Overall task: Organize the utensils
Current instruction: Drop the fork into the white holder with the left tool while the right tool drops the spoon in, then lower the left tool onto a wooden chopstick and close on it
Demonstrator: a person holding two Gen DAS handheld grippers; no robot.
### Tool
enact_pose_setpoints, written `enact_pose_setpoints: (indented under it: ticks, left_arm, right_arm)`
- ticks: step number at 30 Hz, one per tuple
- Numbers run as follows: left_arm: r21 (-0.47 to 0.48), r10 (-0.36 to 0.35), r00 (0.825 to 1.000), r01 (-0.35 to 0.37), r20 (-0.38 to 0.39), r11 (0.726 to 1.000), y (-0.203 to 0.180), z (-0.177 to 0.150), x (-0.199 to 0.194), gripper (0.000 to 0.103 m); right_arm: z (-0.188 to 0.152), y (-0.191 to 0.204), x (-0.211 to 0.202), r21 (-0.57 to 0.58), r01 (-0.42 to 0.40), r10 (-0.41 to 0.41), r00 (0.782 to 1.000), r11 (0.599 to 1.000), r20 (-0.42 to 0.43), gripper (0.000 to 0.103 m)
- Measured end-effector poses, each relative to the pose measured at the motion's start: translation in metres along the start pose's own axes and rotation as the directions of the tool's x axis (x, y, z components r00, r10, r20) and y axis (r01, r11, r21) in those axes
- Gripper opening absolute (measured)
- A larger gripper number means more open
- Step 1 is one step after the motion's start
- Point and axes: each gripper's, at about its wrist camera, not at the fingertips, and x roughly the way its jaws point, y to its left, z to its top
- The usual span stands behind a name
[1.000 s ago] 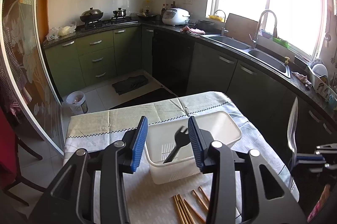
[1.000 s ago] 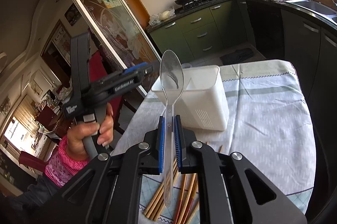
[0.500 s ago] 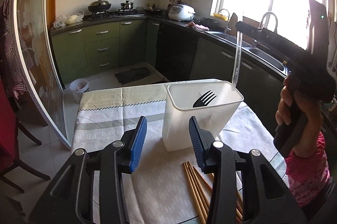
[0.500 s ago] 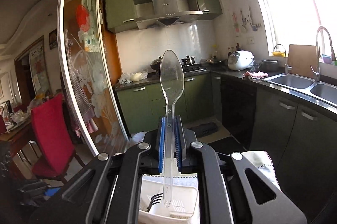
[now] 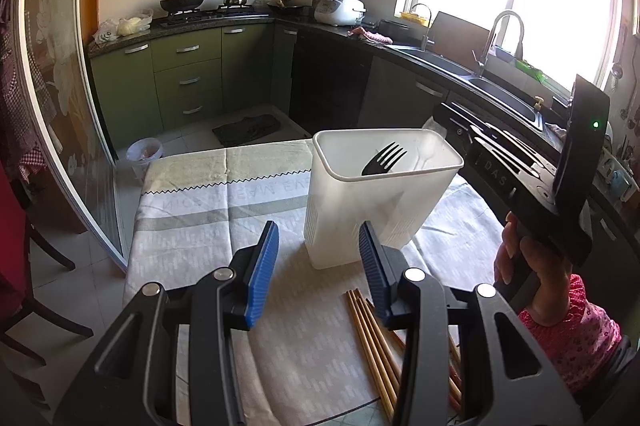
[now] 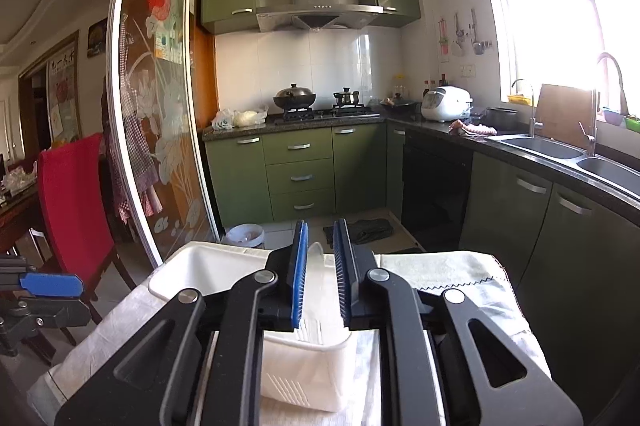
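Note:
A white plastic utensil holder [image 5: 372, 202] stands on the clothed table; it also shows in the right wrist view [image 6: 308, 374]. A black fork [image 5: 384, 158] stands in it, and the clear plastic spoon [image 5: 424, 156] now rests inside beside it. In the right wrist view the spoon's tip [image 6: 316, 256] shows between the parted jaws. My right gripper [image 6: 320, 266] is open right above the holder. My left gripper [image 5: 318, 266] is open and empty, in front of the holder. Wooden chopsticks [image 5: 374, 342] lie on the cloth near the left gripper.
The table [image 5: 208, 218] has a pale patterned cloth. Green kitchen cabinets [image 5: 180, 82], a stove and a sink counter [image 5: 500, 94] lie beyond. A glass sliding door [image 6: 156, 130] and a red chair [image 6: 72, 202] are to the left.
My right gripper has opened and let go of the clear spoon, which dropped into the holder. The right gripper also lowered over the holder. The left gripper stayed open.

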Motion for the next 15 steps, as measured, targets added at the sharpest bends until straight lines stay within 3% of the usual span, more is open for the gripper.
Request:
enact_pose_setpoints:
  ticks: [2,4,8,10,13,15]
  left_arm:
    - [0.003,-0.003,1.000,0.003,-0.017,1.000,-0.005,-0.002,0.001,0.041]
    - [0.003,-0.009,0.999,0.009,-0.049,1.000,-0.007,-0.006,0.003,0.049]
    - [-0.012,-0.011,0.988,0.010,-0.152,1.000,-0.010,-0.020,0.017,0.049]
    - [-0.020,-0.009,0.973,0.004,-0.229,1.000,-0.014,-0.030,0.030,0.049]
    - [-0.016,-0.007,0.938,0.002,-0.347,1.000,-0.020,-0.048,0.053,0.049]
    - [-0.007,0.003,0.914,-0.006,-0.407,1.000,-0.026,-0.058,0.068,0.048]
  right_arm:
    - [-0.002,-0.003,-0.012,0.013,-0.010,0.010,1.000,1.000,0.011,0.013]
    - [-0.003,-0.007,-0.032,0.032,-0.025,0.024,0.999,0.999,0.029,0.015]
    - [-0.008,-0.020,-0.079,0.045,-0.029,0.026,0.998,0.999,0.050,0.019]
    - [-0.014,-0.026,-0.102,0.042,-0.020,0.018,0.999,0.999,0.051,0.019]
    - [-0.029,-0.035,-0.129,0.034,0.011,-0.012,0.999,0.999,0.042,0.028]
    - [-0.041,-0.042,-0.142,0.032,0.030,-0.031,0.999,0.999,0.024,0.028]
